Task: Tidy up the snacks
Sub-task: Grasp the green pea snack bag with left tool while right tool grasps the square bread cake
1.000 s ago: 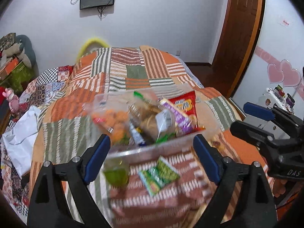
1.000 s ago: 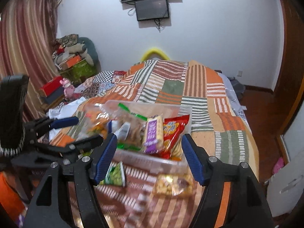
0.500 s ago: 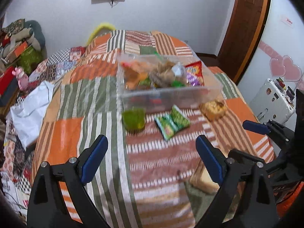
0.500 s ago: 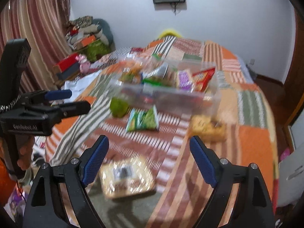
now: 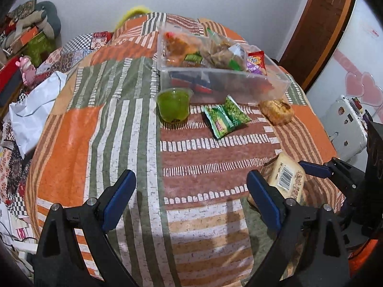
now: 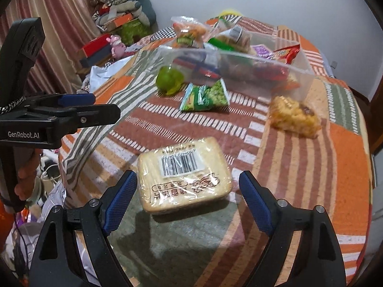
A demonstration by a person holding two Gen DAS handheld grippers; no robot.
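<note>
A wrapped bread pack with a barcode label lies on the patchwork bedspread. My right gripper stands open around its near end, pads clear of both sides. The left wrist view shows the same pack just right of my open, empty left gripper. Farther back stands a clear bin full of snack bags. In front of it lie a green jelly cup, two green packets and a wrapped pastry.
A white bag lies on the bed's left side, with boxes and a pink toy beyond it. A wooden door and a white cabinet stand to the right. A hand holds the left gripper.
Both grippers drew back from the bin and sank toward the bedspread. The bread pack came into view and now sits between the right fingers, which stand wider apart.
</note>
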